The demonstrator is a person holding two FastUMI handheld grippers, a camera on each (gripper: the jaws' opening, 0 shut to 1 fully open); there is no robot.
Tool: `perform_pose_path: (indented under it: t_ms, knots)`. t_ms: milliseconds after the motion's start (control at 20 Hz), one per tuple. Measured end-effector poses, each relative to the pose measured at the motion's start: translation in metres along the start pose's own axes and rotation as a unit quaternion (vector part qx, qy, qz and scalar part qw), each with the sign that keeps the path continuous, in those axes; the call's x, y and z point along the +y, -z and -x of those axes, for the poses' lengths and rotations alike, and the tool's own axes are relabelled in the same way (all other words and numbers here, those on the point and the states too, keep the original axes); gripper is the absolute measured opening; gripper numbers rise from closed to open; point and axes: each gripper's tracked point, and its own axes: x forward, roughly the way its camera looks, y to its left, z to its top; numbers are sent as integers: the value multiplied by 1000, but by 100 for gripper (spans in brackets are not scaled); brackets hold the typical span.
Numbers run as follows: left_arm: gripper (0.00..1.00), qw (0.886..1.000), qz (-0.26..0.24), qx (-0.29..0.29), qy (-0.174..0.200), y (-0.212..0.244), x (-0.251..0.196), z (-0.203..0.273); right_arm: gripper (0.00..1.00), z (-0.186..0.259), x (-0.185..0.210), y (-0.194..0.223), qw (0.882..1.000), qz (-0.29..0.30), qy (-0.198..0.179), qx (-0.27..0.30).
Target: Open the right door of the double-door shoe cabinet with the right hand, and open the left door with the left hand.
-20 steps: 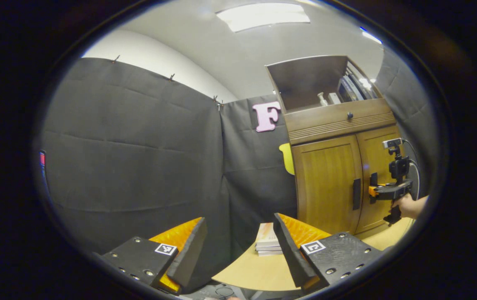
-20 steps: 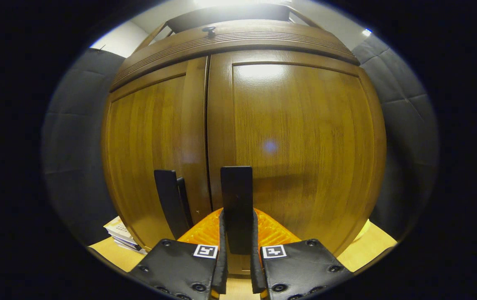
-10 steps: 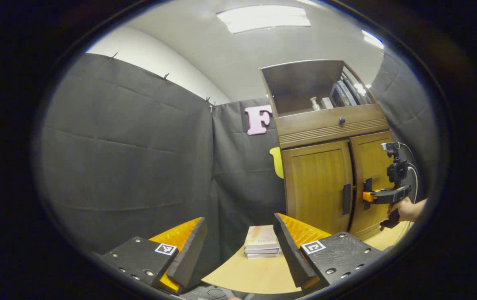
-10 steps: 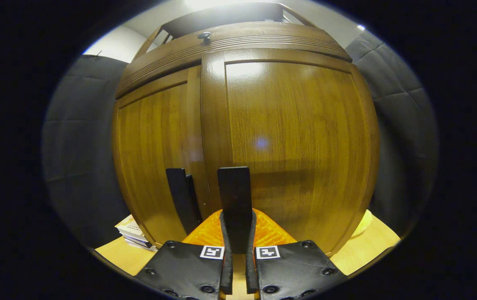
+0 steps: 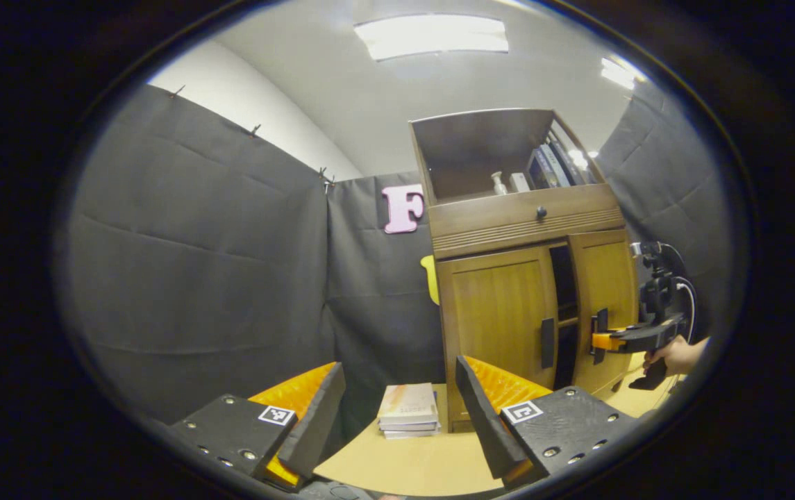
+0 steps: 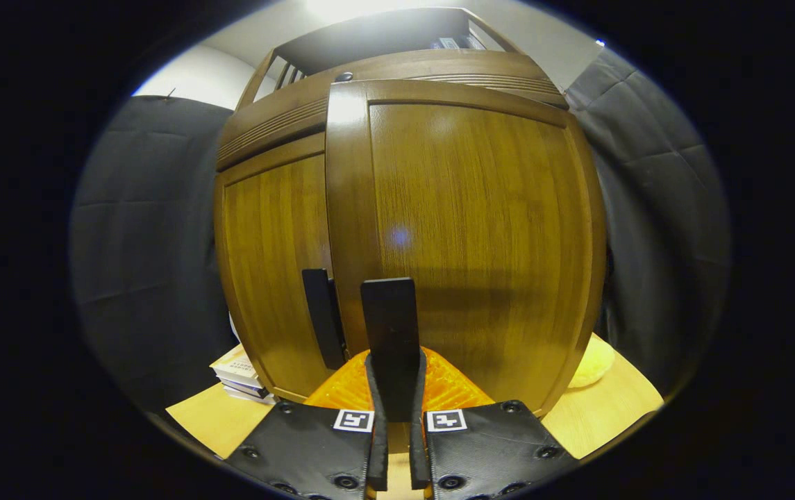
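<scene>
Left tongs (image 5: 397, 417): spread wide, holding nothing, low over the table's (image 5: 411, 458) near edge, well back from the cabinet.
Right tongs (image 6: 395, 396): closed on the right door's handle (image 6: 389, 326), both fingers pressing its sides.
Right door (image 6: 466, 236): part open; a dark gap shows beside the shut left door (image 5: 498, 319).
Shoe cabinet (image 5: 522, 222): stands toward the table's far right; doors face the person.
Handle axis: upright, long axis vertical; the left handle (image 5: 547, 342) the same.
Doing it well: I judge the pull should follow the hinge's arc, with the grip square so the handle cannot slip.
Books (image 5: 407, 411): stacked left of the cabinet's foot.
</scene>
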Motion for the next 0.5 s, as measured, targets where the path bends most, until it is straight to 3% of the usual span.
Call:
perform_pose_path:
  t_ms: [300, 500]
  knots:
    - [94, 999, 5, -9, 32, -7, -12, -1, 14, 36, -13, 4, 1000, 0, -3, 7]
    - [94, 998, 9, -9, 55, -8, -47, -15, 17, 59, -27, 7, 1000, -1, 1, 8]
